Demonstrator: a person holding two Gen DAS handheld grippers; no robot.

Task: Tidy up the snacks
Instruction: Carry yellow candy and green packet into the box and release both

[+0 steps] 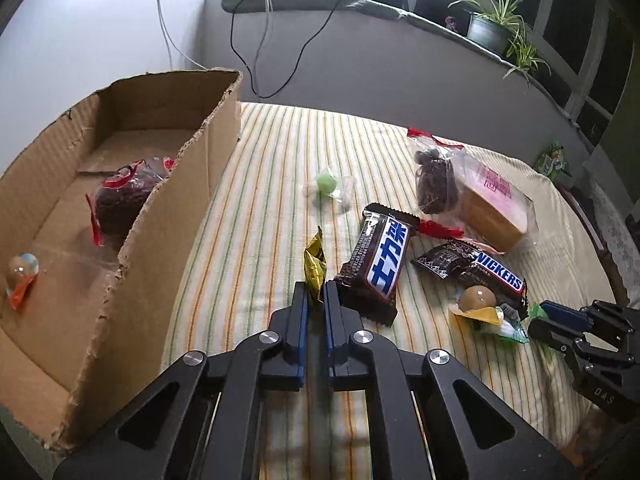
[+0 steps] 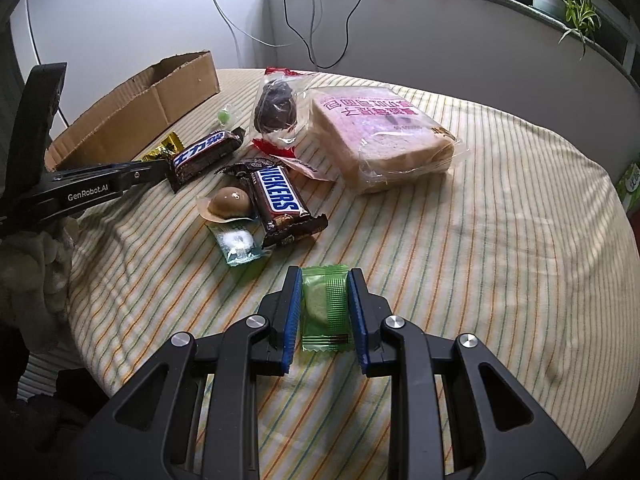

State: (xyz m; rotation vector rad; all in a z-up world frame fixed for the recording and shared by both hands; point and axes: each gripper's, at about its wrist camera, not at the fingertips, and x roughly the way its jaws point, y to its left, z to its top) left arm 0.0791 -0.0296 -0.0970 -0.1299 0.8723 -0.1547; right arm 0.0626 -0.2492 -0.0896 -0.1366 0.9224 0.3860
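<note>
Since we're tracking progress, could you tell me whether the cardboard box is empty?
Not empty: the cardboard box holds a dark wrapped snack and a small round candy.

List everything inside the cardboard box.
Inside the cardboard box: a dark snack in a clear bag with red trim and a small round sweet with an orange wrapper tail. The near wall hides part of the floor.

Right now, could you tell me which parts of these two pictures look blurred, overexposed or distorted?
Left wrist view: the green candy is smeared, glare whitens the wall, and the window ledge bows. Right wrist view: mostly sharp; the striped cloth curves toward the edges, and the corners are black.
</note>
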